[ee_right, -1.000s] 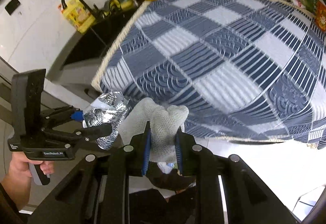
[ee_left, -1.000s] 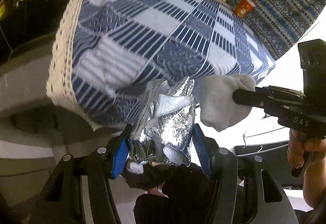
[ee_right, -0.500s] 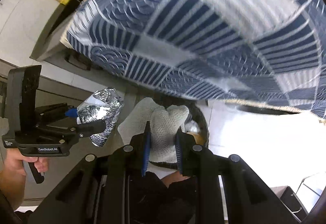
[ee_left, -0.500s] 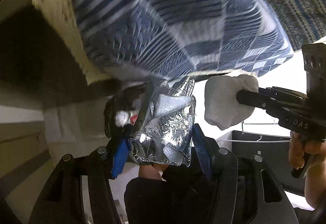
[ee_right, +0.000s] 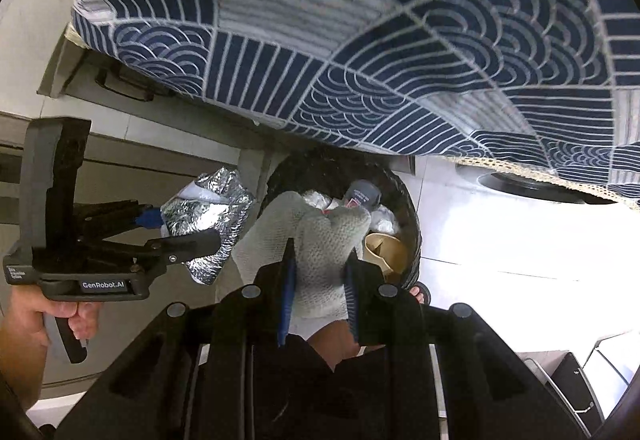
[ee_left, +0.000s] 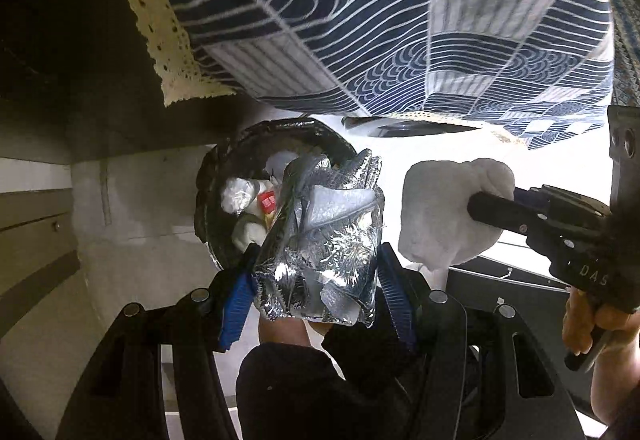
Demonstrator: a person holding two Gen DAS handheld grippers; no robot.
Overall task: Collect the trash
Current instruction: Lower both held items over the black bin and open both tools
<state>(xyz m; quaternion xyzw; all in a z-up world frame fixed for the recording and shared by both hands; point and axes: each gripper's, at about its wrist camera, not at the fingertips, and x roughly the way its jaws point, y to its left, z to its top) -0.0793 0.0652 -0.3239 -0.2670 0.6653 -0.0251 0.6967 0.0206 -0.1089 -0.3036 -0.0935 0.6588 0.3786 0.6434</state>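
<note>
1. Left gripper (ee_left: 316,280) clamped on crumpled foil wrapper (ee_left: 324,240), poised above trash bin (ee_left: 208,175) ahead for release.
2. Right gripper (ee_right: 318,272) pinched narrow on white tissue wad (ee_right: 320,236), likewise over bin, ready to drop.

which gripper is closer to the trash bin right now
Hard to call; the right looks slightly nearer. The right gripper, jaws shut on a white cloth wad, hangs over the trash bin; the left gripper, holding crumpled foil, overlaps its rim.

"GenRobot.AI" on left claw (ee_right: 188,224) body, "DAS" on right claw (ee_left: 472,205) body
</note>
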